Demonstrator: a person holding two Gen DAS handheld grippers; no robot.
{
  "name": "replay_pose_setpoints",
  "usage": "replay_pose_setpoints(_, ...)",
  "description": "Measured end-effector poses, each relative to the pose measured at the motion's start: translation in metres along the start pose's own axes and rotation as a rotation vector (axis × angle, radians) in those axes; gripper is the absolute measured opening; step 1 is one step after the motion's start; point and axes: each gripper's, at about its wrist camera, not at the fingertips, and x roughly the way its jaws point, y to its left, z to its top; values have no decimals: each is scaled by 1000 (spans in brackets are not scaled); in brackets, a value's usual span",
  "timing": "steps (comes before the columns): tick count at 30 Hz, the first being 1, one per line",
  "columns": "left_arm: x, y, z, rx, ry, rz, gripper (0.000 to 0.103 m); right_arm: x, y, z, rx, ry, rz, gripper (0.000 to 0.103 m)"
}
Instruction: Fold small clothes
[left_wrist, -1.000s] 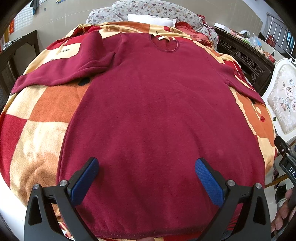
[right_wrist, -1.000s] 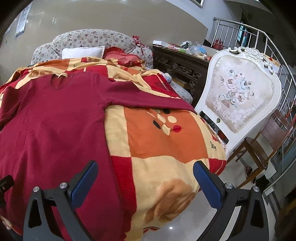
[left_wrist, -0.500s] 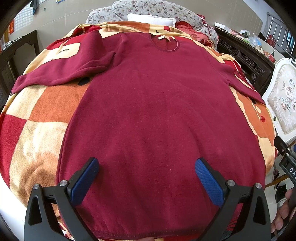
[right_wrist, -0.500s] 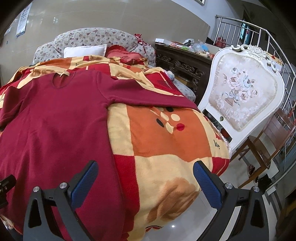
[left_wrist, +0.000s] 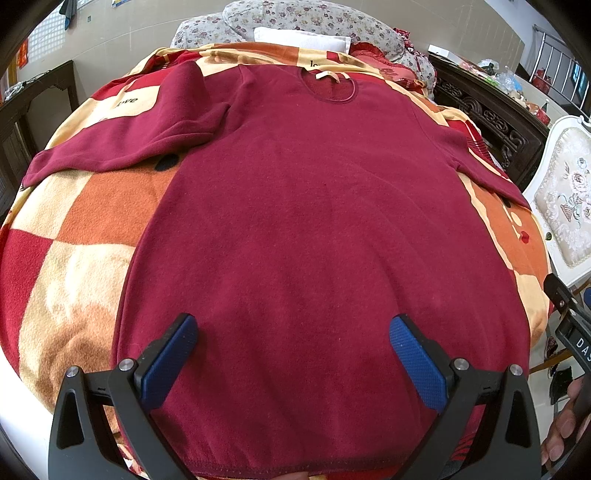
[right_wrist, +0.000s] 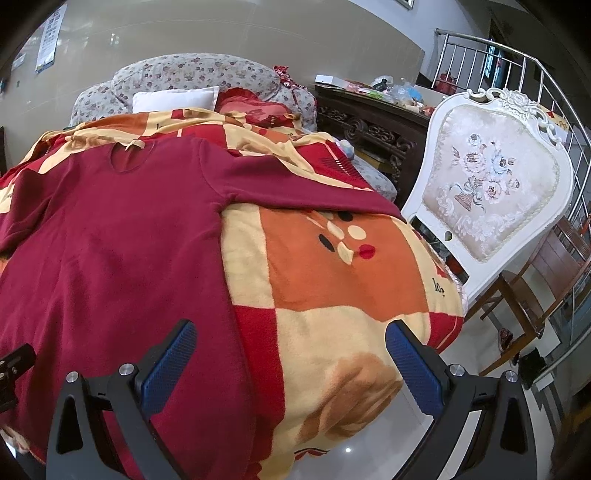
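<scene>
A dark red long-sleeved shirt lies spread flat, front up, on a checked red, orange and cream blanket that covers the bed, its neckline toward the pillows and its hem at the near edge. In the left wrist view, its left sleeve runs out sideways across the blanket, with the upper part doubled into a fold near the shoulder. The left tongs hang just above the lower body of the shirt, blue pads spread wide apart and holding nothing. Further right, the other sleeve stretches toward the blanket's far edge. The right tongs are likewise wide open and empty, poised over the shirt's side seam and the bare blanket beside it. A white chair with a floral cushioned back stands just beside the bed on the right, and a dark carved wooden cabinet sits behind it.
</scene>
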Motion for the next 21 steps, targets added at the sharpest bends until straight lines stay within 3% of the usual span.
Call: replay_pose_setpoints(21,2,-2,-1,3,2,4,103,2,-1,-1,1,1,5,103)
